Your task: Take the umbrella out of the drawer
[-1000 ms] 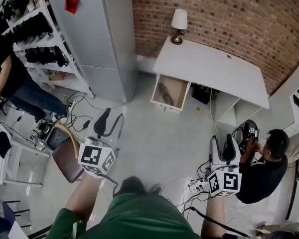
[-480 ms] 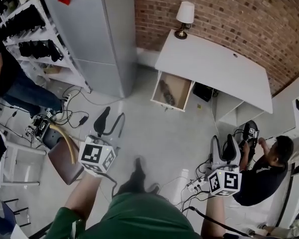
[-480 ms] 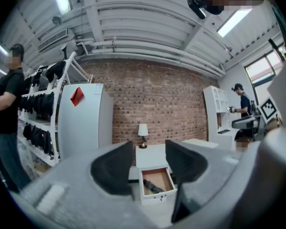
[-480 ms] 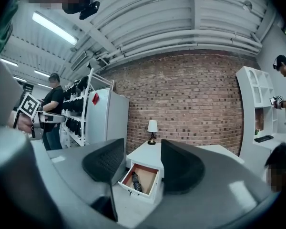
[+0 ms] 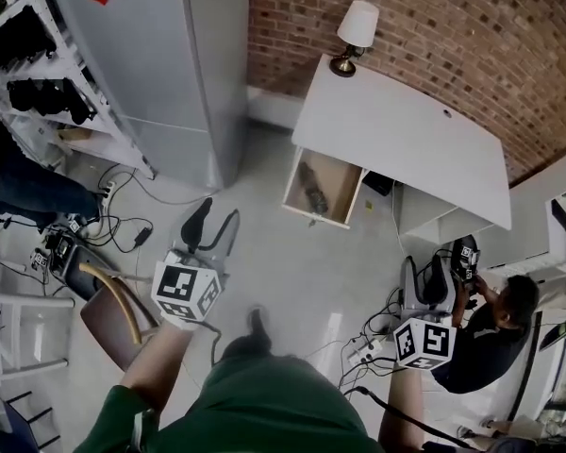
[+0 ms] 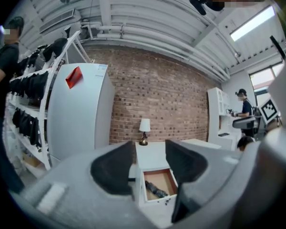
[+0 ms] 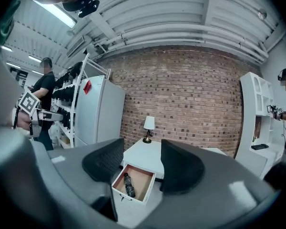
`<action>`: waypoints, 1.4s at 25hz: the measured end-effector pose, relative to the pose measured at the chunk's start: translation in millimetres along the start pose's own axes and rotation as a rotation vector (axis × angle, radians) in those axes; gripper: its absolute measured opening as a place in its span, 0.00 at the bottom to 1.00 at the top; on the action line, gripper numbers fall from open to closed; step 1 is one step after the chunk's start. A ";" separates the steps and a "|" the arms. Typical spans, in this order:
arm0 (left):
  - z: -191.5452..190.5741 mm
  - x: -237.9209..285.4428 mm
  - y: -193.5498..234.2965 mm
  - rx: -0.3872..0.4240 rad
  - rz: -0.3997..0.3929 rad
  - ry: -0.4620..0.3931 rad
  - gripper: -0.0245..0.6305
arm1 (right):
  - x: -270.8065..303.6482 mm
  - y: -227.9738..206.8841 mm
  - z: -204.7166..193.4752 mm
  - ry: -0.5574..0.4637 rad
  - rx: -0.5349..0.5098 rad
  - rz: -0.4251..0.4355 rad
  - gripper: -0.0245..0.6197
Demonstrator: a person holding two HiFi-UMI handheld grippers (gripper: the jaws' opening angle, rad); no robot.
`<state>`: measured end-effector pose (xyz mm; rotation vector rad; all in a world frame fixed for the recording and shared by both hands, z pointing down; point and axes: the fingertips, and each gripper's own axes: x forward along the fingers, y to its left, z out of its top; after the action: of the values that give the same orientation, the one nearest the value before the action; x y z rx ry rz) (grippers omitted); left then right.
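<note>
Umbrella (image 5: 312, 187) sitting down in the open drawer (image 5: 321, 217), well ahead of both tools. Left tool (image 5: 217, 217) just spread wide, right tool (image 5: 423, 268) wide too, both empty.

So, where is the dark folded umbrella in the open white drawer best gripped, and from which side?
Mid-body of the dark folded umbrella, from above: the open white drawer walls it in on every side but the top. It lies flat along the drawer's depth, so the jaws should probably close across its narrow width.
</note>
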<state>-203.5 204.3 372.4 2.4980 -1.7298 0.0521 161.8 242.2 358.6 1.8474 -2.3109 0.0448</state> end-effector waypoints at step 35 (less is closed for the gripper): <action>-51.1 184.7 40.1 0.109 0.017 0.196 0.37 | 271.6 5.0 -96.9 0.199 -0.004 0.219 0.39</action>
<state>-174.2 23.5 441.7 2.4553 -1.7116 0.3895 111.7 -5.3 497.9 1.5044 -2.3567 0.2420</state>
